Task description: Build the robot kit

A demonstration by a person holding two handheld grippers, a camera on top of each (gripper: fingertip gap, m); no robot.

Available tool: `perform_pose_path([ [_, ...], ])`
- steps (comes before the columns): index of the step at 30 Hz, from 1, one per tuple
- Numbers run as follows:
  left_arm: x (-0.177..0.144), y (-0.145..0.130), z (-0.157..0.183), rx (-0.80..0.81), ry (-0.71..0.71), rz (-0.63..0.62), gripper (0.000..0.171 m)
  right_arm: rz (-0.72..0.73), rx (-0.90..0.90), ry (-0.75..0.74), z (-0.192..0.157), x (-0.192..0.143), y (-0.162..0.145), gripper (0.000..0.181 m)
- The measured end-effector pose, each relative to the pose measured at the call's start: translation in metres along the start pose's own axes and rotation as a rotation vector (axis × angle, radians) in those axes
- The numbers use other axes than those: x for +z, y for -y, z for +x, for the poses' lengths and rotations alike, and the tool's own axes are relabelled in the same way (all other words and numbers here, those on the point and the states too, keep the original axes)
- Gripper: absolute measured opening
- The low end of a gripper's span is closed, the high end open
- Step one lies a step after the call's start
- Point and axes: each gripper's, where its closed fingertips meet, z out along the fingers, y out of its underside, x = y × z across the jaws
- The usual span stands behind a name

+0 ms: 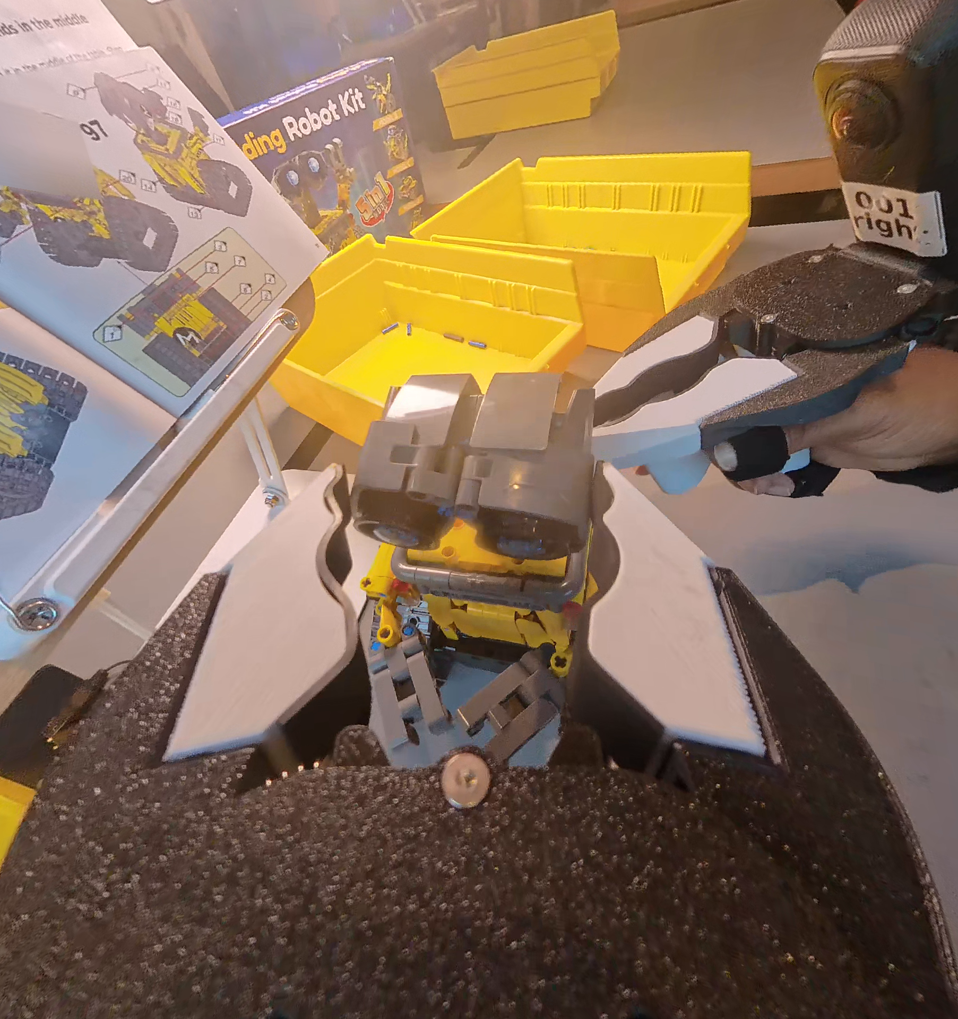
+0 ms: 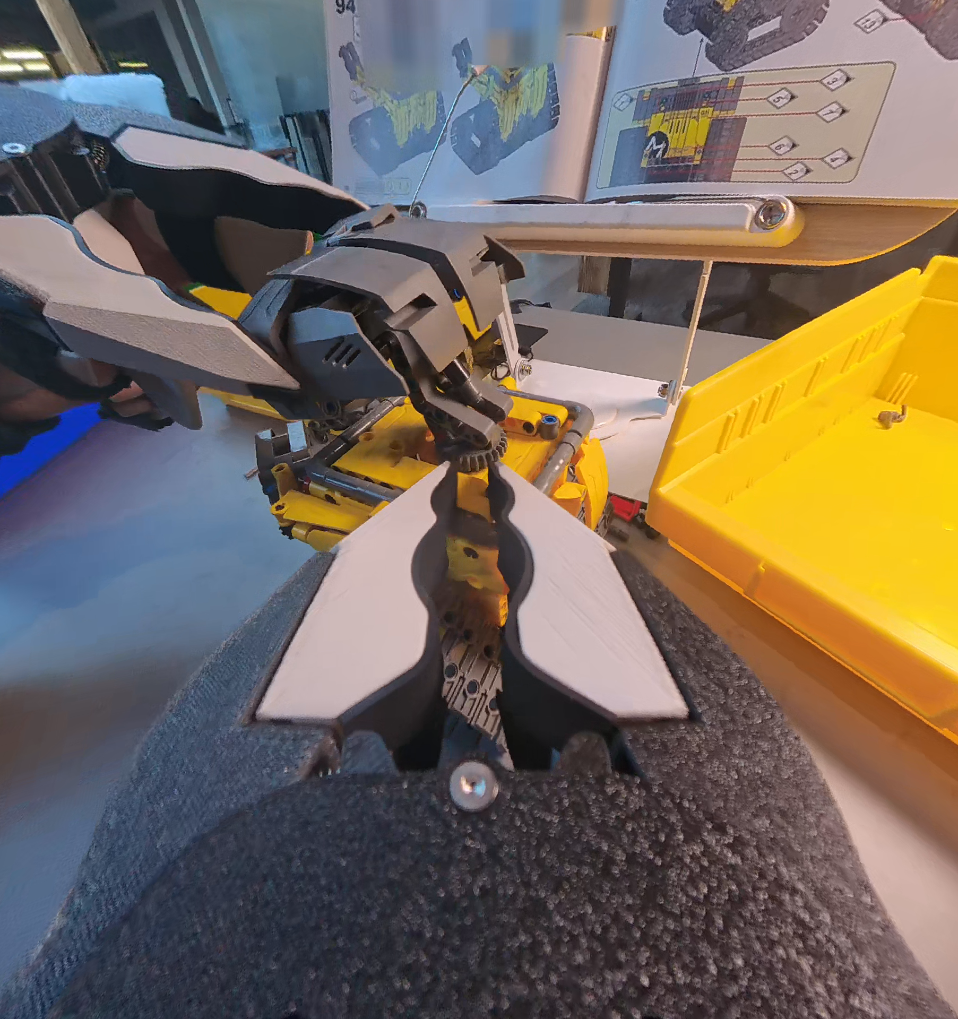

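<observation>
Between the spread fingers of the left claw (image 1: 468, 496) the grey head (image 1: 468, 468) of a yellow brick robot (image 1: 487, 584) is framed; whether the pads touch it cannot be told. The right claw (image 2: 472, 474) is drawn narrow at the neck gear (image 2: 479, 449), contact uncertain. The robot is stood on the worktop (image 1: 851, 634), just beside yellow bins (image 1: 438, 331), a manual on a stand (image 1: 134, 264), and a kit box (image 1: 327, 149). Judged risk: opposed pulls could separate the neck joint; loose parts could be scattered.

Toy robot (image 1: 482, 551) between left gripper's (image 1: 468, 485) fingers, bins (image 1: 438, 342) behind, instruction booklet (image 1: 107, 231) left — propped on stand (image 1: 151, 485).
</observation>
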Motion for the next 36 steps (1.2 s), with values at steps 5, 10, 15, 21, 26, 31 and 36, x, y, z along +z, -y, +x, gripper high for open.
perform_pose_path([
  [5, -0.006, -0.012, -0.002, -0.014, 0.011, -0.024, 0.086, -0.093, -0.091, 0.025, 0.000, -0.002, 0.001, 0.011],
  [10, -0.014, -0.021, -0.008, -0.005, 0.051, -0.056, 0.079, -0.115, -0.230, 0.064, 0.001, -0.007, 0.015, 0.013],
  [15, -0.026, -0.024, -0.008, -0.021, 0.100, -0.055, 0.072, -0.091, -0.342, 0.141, -0.006, -0.009, 0.019, 0.015],
  [21, -0.052, -0.033, -0.002, -0.106, 0.232, 0.035, 0.073, 0.048, -0.357, 0.166, -0.007, -0.014, 0.022, 0.018],
  [26, -0.071, -0.029, 0.010, -0.233, 0.350, 0.163, 0.075, 0.115, -0.331, 0.159, -0.004, -0.016, 0.019, 0.018],
  [31, -0.079, -0.041, 0.025, -0.248, 0.429, 0.206, 0.077, 0.157, -0.314, 0.146, 0.004, -0.023, 0.018, 0.018],
  [36, -0.073, -0.064, 0.020, -0.227, 0.458, 0.116, 0.079, 0.153, -0.256, 0.158, 0.013, -0.018, 0.010, 0.017],
])
